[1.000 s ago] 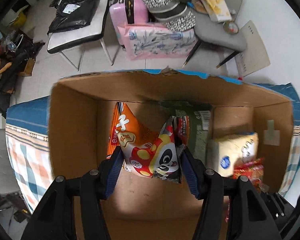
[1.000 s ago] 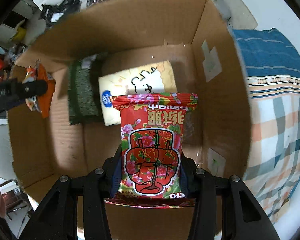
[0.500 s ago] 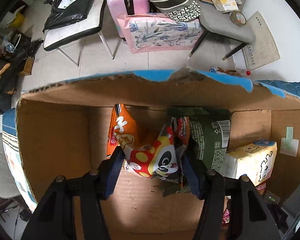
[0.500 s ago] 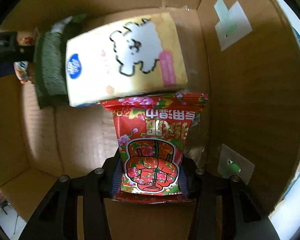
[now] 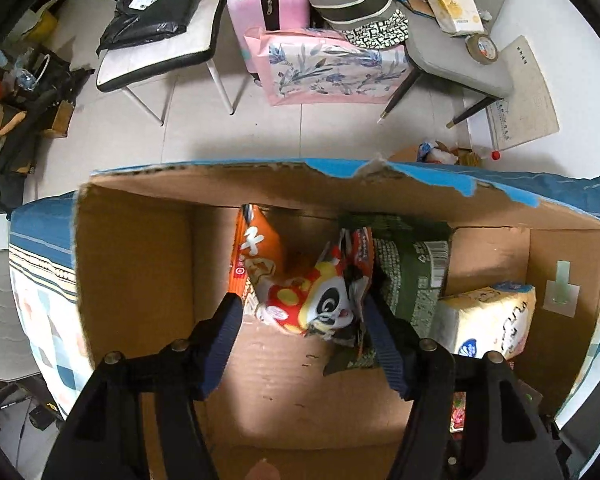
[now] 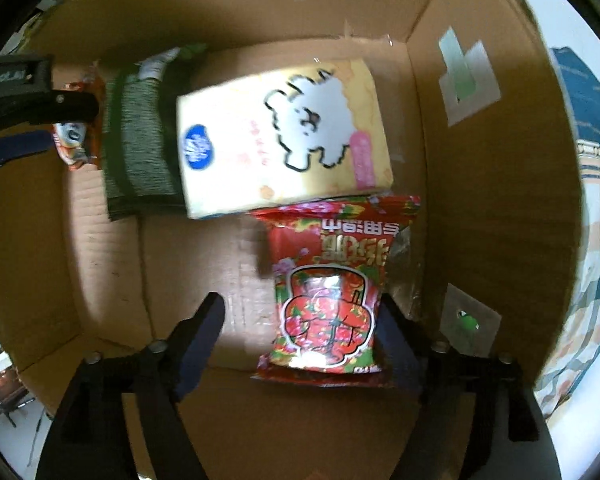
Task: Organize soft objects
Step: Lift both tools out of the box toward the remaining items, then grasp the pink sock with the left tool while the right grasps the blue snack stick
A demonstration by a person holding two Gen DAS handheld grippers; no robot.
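Inside the box [image 6: 480, 160], both tongs gape with nothing held: right gripper [image 6: 300, 320] beside the red pack [image 6: 332, 284] at 3 o'clock, left gripper [image 5: 302, 316] around the panda pack [image 5: 320, 304], so withdrawing carelessly could snag and topple either.

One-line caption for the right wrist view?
Right tool open inside the cardboard box, red floral packet lying beside the yellow tissue pack.

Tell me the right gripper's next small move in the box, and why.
Probably lift the right gripper straight up and out of the cardboard box. Its jaws stand wide open, the red floral packet lies on the box floor against only one finger, below the yellow tissue pack, so it looks released.
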